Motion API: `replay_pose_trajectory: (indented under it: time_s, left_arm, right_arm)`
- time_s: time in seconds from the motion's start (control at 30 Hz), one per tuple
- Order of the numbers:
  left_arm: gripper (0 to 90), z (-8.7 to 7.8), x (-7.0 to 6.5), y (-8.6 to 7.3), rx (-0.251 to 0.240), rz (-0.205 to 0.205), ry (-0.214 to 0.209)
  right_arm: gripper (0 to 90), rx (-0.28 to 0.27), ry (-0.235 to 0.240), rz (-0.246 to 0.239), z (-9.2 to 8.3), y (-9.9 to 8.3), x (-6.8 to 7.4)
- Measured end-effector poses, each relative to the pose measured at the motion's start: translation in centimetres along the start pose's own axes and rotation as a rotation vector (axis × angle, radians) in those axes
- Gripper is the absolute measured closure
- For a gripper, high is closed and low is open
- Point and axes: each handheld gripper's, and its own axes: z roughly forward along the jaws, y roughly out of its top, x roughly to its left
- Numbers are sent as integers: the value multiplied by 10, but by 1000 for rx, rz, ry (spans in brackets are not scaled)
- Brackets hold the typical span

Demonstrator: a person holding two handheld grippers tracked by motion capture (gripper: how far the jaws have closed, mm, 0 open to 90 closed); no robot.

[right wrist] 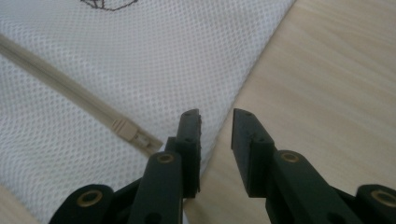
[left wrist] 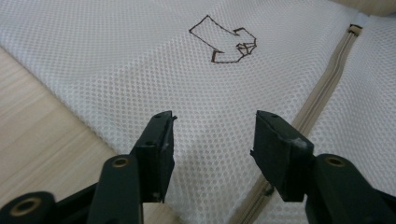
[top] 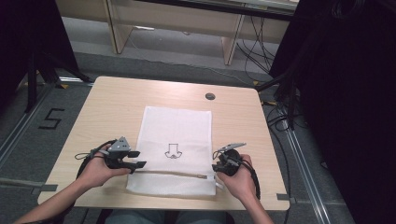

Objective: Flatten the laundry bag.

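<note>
A white mesh bag lies flat on the wooden table, with a black arrow-like drawing in its middle and a beige zipper running across near its front edge. My left gripper stands open at the bag's left edge by the zipper's left end. Its jaws hover apart over the mesh, with the zipper to their right. My right gripper is open at the bag's right edge. In its view the zipper pull lies just left of its jaws, nothing between them.
A round dark cable hole sits at the table's far right. Bare tabletop shows on both sides of the bag. Beyond the table are grey floor, wooden furniture legs, cables and black curtains.
</note>
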Motion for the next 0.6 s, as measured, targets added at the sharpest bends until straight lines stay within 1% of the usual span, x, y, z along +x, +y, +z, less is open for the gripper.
replay_pose_trajectory:
  time_s: [0.03, 0.1, 0.13, 0.17, 0.2, 0.23, 0.27, 0.3, 0.33, 0.37, 0.4, 0.43, 0.53, 0.57, 0.6]
  left_arm:
    - [447, 2, -2, 0, -4, -19, -7]
    - [432, 3, -2, 0, -6, -19, -5]
    - [412, 3, -2, 2, -1, -19, -5]
    - [405, 3, -2, 2, -1, -19, -5]
    - [405, 3, -1, 2, -18, -9, 5]
    - [402, 2, 0, 2, -18, -2, 11]
    - [400, 2, -1, 2, -23, -23, 14]
    - [398, 2, 0, 2, -25, -20, 20]
    - [396, 1, 1, 1, -29, -19, 19]
    - [395, 1, 1, 1, -26, -34, 13]
    - [394, 1, 2, 1, -26, -26, 8]
    - [394, 1, 2, 1, -35, -28, 10]
    - [399, 1, 2, 0, -37, -25, 2]
    - [401, 1, 1, 0, -34, -33, 4]
    - [402, 0, 1, 0, -35, -23, 7]
  right_arm:
    - [723, 25, 4, 3, -3, -2, 1]
    - [718, 28, 10, 3, -4, -4, 1]
    - [709, 39, 16, -9, -5, -7, 0]
    - [709, 39, 16, -9, -5, -7, 0]
    - [704, 23, 15, -5, -4, -7, 0]
    - [699, 19, 18, 8, -5, -8, 0]
    - [694, 39, 26, 28, -7, -8, 1]
    - [690, 40, 26, 18, -7, -8, 0]
    - [686, 28, 19, 19, -7, -8, 0]
    - [682, 22, 16, 20, -7, -8, 0]
    - [672, 3, 15, 1, -7, -8, 0]
    - [672, 3, 15, 1, -7, -8, 0]
    - [664, -4, 14, 4, -8, -8, 1]
    - [659, -2, 10, 8, -9, -8, 1]
    - [657, -4, 7, 13, -9, -7, 2]
